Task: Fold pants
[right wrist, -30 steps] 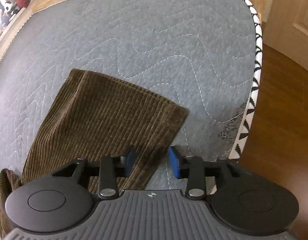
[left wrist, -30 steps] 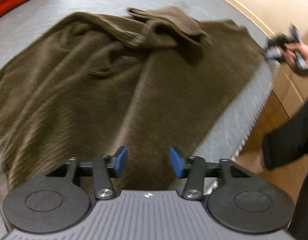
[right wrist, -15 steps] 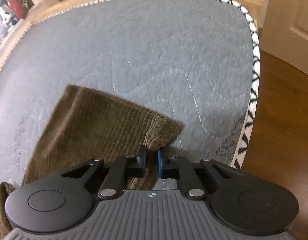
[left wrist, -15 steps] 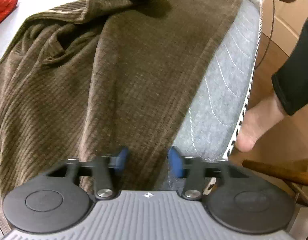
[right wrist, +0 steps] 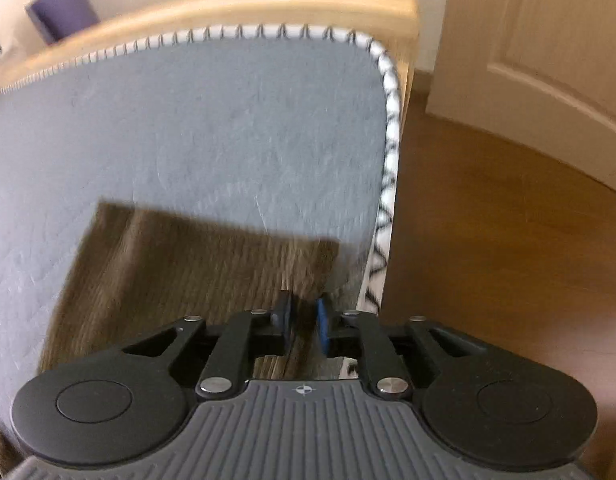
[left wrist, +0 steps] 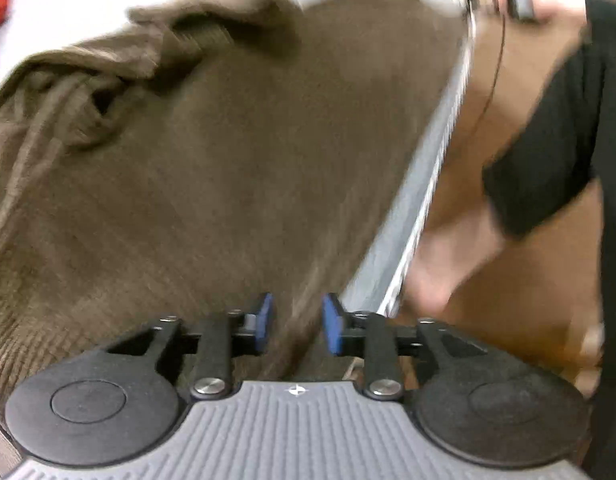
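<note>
So the right gripper is nearly closed with the near right corner of the pant leg hem between its pads. Looks like it's pinching the cloth, makes sense since a corner is the easiest spot to lift a leg by. It's blurry though, so I wouldn't swear how firm the pinch is.

The left gripper is spread apart, straddling the near edge of the pants without biting yet. My guess is it's lining up on the same long edge so both ends can come up together.

The pants are brown corduroy, spread along the right side of the bed, with the far left part bunched in folds. The mattress has a grey quilted cover and zigzag trim on its edge. The pants run right next to that edge, probably for easy reach.
</note>
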`<state>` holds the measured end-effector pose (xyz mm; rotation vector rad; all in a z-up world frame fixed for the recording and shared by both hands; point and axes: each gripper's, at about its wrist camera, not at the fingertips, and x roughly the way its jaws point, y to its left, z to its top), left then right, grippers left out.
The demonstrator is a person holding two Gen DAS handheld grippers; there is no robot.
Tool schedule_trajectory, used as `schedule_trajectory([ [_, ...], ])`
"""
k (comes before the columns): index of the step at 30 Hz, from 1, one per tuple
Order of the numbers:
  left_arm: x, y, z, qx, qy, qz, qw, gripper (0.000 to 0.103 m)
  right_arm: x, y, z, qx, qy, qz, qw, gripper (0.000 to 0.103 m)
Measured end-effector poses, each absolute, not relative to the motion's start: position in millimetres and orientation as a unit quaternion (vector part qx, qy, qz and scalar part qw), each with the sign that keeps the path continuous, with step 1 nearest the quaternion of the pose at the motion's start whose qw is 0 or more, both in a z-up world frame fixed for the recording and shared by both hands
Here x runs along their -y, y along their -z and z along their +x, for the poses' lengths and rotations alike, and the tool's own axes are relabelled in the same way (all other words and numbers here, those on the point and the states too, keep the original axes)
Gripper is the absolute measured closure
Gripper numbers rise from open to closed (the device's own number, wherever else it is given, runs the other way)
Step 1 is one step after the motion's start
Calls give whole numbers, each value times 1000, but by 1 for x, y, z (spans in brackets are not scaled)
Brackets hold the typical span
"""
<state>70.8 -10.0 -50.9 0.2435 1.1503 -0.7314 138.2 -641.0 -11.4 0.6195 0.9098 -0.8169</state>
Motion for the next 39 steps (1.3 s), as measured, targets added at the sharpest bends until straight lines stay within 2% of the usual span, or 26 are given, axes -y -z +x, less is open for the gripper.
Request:
schedule_trajectory([
  [2, -9, 39, 83, -521, 324, 50, 788, 62, 637, -3, 136, -390, 382, 274, 792, 78],
  [4, -24, 42, 93, -531, 289, 26, 796, 62, 628, -15, 139, -367, 368, 254, 816, 74],
  [6, -30, 62, 100, -571, 237, 47, 785, 62, 621, -21, 144, -354, 342, 256, 832, 74],
  [8, -34, 91, 105, -636, 175, 78, 748, 63, 613, -19, 152, -350, 300, 276, 843, 66],
  [11, -47, 68, 116, -615, 171, 17, 770, 60, 598, -13, 176, -371, 223, 308, 847, 64],
  [12, -54, 57, 120, -599, 166, -7, 783, 53, 590, -12, 185, -380, 207, 307, 848, 64],
  [14, -66, 40, 126, -572, 147, -32, 806, 49, 573, -9, 204, -393, 183, 293, 852, 63],
  [18, -71, 36, 143, -556, 94, -19, 826, 48, 548, -1, 236, -410, 163, 269, 856, 62],
  [20, -71, 37, 153, -555, 87, -22, 827, 48, 540, 6, 252, -420, 174, 254, 854, 56],
  [23, -68, 38, 158, -550, 91, -17, 830, 48, 539, 18, 273, -432, 198, 246, 845, 55],
  [30, -64, 34, 165, -535, 100, -22, 839, 48, 530, 46, 296, -456, 227, 219, 832, 54],
  [31, -64, 33, 163, -534, 99, -21, 839, 48, 528, 48, 299, -453, 229, 207, 836, 58],
  [32, -64, 33, 164, -534, 99, -20, 840, 48, 525, 49, 301, -452, 234, 189, 840, 77],
  [34, -64, 33, 165, -533, 100, -21, 840, 48, 525, 50, 304, -450, 253, 165, 840, 92],
  [35, -64, 32, 166, -532, 100, -22, 841, 48, 527, 50, 304, -446, 258, 169, 840, 96],
  [39, -63, 34, 169, -532, 100, -23, 841, 48, 531, 44, 302, -420, 283, 169, 845, 97],
])
